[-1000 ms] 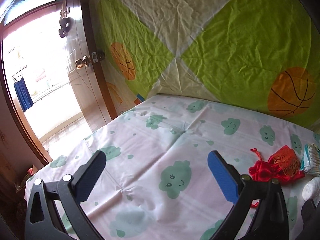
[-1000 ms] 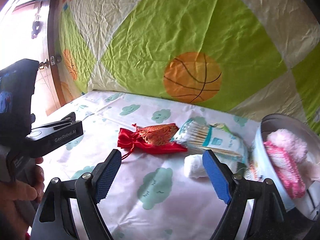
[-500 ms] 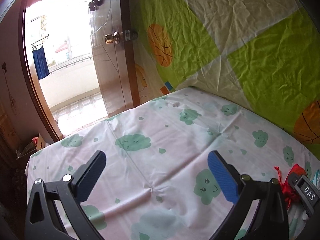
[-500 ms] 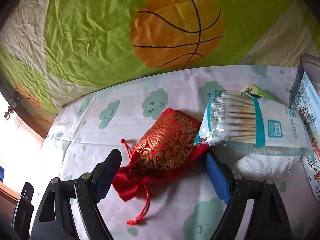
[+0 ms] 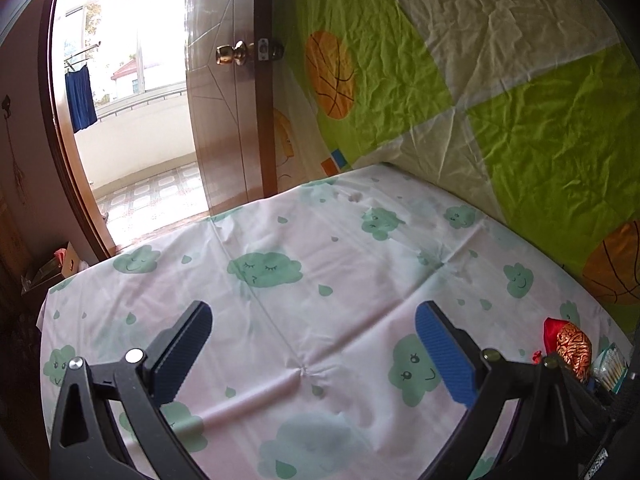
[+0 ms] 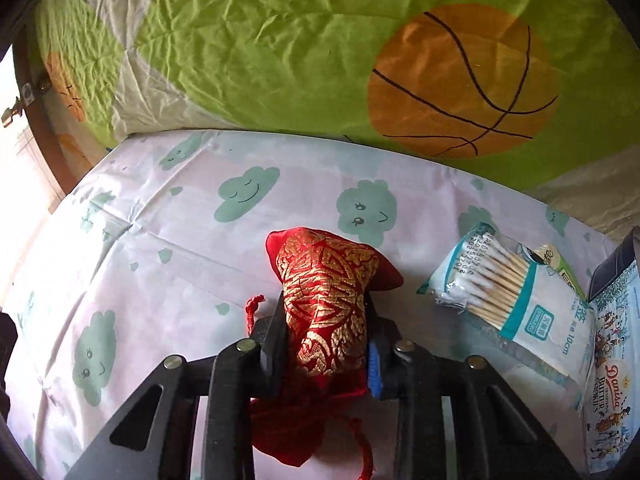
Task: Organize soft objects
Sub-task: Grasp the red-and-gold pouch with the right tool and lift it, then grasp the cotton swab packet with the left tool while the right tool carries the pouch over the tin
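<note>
My right gripper [image 6: 325, 320] is shut on a red and gold brocade drawstring pouch [image 6: 326, 292], its two fingers pressing the pouch's middle from both sides on the cloud-print sheet [image 6: 168, 280]. The pouch also shows at the far right of the left wrist view [image 5: 572, 346]. My left gripper [image 5: 312, 344] is open and empty above the sheet, far left of the pouch. A packet of cotton swabs [image 6: 516, 292] lies right of the pouch.
A cookie tin [image 6: 612, 344] stands at the right edge, beside the swabs. A green quilt with basketballs [image 6: 304, 48] hangs behind the bed. An open wooden door [image 5: 228, 92] and balcony lie beyond the bed's left end.
My right gripper has moved forward over the red pouch and shut on it. My left gripper has swung further left, towards the door.
</note>
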Available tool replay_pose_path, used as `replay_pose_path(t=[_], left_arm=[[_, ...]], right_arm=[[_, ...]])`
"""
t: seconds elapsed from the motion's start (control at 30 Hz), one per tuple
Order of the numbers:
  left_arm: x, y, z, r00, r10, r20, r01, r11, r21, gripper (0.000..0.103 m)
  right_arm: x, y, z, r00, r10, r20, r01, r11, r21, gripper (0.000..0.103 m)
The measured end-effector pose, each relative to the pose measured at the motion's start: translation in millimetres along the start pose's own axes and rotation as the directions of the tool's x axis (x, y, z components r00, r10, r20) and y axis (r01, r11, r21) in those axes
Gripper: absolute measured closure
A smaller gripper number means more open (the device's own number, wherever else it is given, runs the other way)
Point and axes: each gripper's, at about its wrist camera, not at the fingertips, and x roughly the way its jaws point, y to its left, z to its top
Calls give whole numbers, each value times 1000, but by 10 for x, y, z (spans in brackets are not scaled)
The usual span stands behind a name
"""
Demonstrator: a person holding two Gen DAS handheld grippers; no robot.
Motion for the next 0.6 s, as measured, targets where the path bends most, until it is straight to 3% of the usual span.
replay_pose_path(t=[0.2,0.37,0.43,0.53,0.6], left_arm=[[-5,-44,-31,1000,-25,6,24,999,25,0],[-79,-278,-117,990,-139,7,137,984,116,0],[-127,-409,-165,976,-220,-11,218,962,161,0],[-224,-603,-255,936,-348,-58,353,915,197,0],[-313,-739,-344,915,-395,-77,403,890,214,0]], right_arm=[[-420,-192,-359,981,179,70,-179,984,-11,80],[-934,-439,-681,952,198,233,-204,979,-1,80],[-1161,-617,-841,939,175,296,-186,983,7,80],[-1394,-851,-1025,920,100,378,-113,994,11,80],[-1529,-984,-1125,900,39,435,-46,999,6,80]])
